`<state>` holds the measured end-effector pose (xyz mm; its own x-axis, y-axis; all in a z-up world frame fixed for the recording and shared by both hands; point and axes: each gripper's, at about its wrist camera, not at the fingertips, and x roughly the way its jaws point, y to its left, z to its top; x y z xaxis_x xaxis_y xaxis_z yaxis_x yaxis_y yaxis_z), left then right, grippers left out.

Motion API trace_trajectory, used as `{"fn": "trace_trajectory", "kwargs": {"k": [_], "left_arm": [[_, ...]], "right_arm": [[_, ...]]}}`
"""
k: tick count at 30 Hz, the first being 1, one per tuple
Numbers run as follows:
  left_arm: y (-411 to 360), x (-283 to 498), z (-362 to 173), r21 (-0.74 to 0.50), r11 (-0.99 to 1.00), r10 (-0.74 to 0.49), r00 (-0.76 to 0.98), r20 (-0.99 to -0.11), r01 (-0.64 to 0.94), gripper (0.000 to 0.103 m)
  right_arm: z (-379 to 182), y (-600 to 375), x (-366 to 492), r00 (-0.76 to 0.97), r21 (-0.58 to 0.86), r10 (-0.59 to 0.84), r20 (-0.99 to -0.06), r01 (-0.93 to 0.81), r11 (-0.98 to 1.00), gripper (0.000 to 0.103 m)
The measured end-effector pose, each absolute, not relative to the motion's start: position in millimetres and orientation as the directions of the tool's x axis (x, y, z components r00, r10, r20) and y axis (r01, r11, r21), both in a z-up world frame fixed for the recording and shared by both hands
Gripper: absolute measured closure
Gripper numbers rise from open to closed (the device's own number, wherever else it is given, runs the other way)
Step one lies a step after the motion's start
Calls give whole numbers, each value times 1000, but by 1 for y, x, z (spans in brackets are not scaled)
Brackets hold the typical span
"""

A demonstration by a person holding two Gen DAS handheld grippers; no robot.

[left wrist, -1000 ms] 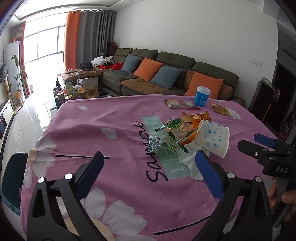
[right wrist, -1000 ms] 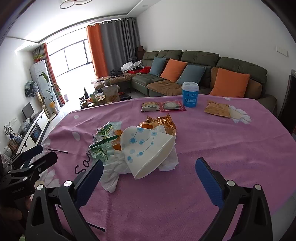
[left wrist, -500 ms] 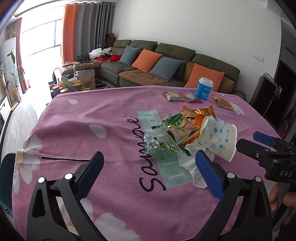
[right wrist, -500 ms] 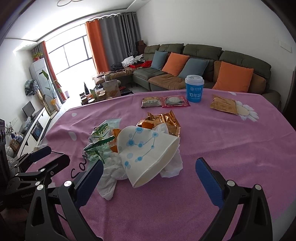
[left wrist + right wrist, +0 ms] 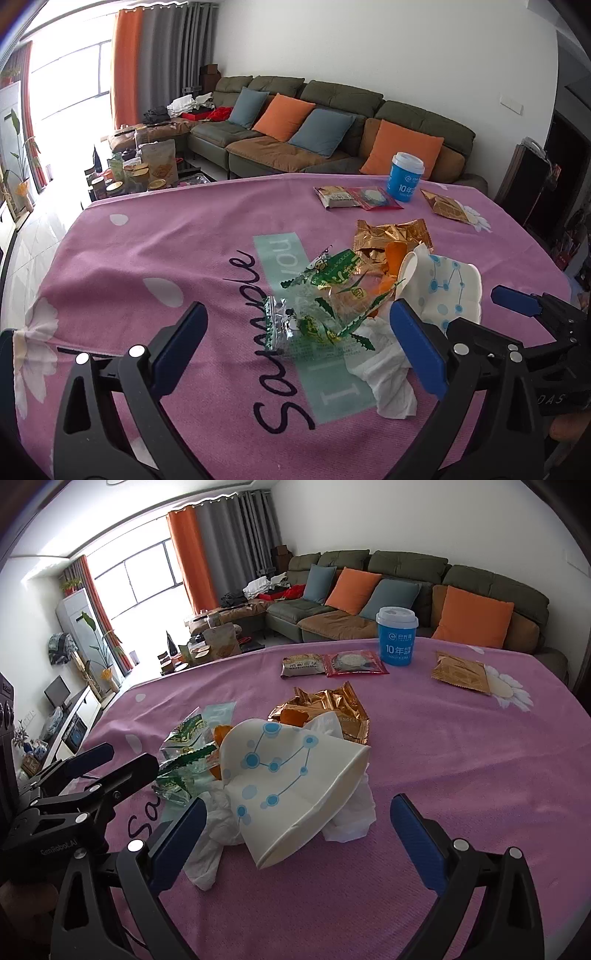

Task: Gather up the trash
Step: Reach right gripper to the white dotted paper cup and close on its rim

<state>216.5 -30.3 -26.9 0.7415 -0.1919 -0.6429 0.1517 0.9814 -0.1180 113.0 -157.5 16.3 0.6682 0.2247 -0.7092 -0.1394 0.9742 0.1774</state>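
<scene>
Left wrist view: the trash sits in a heap on the pink table (image 5: 155, 236), right of centre. A white paper cup (image 5: 443, 291) with a blue dot pattern lies on its side at 3 o'clock of the heap, mouth facing left. Clear and green wrappers (image 5: 325, 306) lie against it at 9 o'clock, a gold foil wrapper (image 5: 388, 236) at 12 o'clock, and a crumpled white tissue (image 5: 388, 373) at 6 o'clock. The left gripper (image 5: 299, 350) is spread wide and holds nothing; the green wrappers lie between its fingers, and its right finger (image 5: 417, 350) overlaps the tissue in the picture, contact unclear. The right gripper (image 5: 517, 299) shows at 3 o'clock, just beside the cup.

Right wrist view: the cup (image 5: 295, 779) is seen crushed, its mouth flattened and turned toward the camera, resting on the tissue (image 5: 214, 827). The right gripper (image 5: 295, 834) gapes wide, empty, fingers on either side of the cup. The left gripper (image 5: 110, 760) enters at 9 o'clock, near the green wrappers (image 5: 184, 760). This view shows more clearly the upright blue cup (image 5: 397, 635), two sealed snack packs (image 5: 332, 664) and a gold packet (image 5: 458, 672) at the table's far edge, well apart from the heap.
</scene>
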Motion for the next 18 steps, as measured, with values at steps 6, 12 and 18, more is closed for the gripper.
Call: {"fn": "trace_trajectory", "kwargs": {"k": [6, 12, 18], "left_arm": [[-37, 239, -30, -82, 977, -201, 728, -655, 196, 6], [-37, 254, -32, -82, 976, -204, 722, -661, 201, 6], [-37, 261, -37, -100, 956, -268, 686, -676, 275, 6]], "right_arm": [[12, -155, 125, 650, 201, 231, -724, -122, 972, 7], [11, -146, 129, 647, 206, 229, -728, -113, 972, 7], [7, -142, 128, 629, 179, 231, -743, -145, 973, 7]]}}
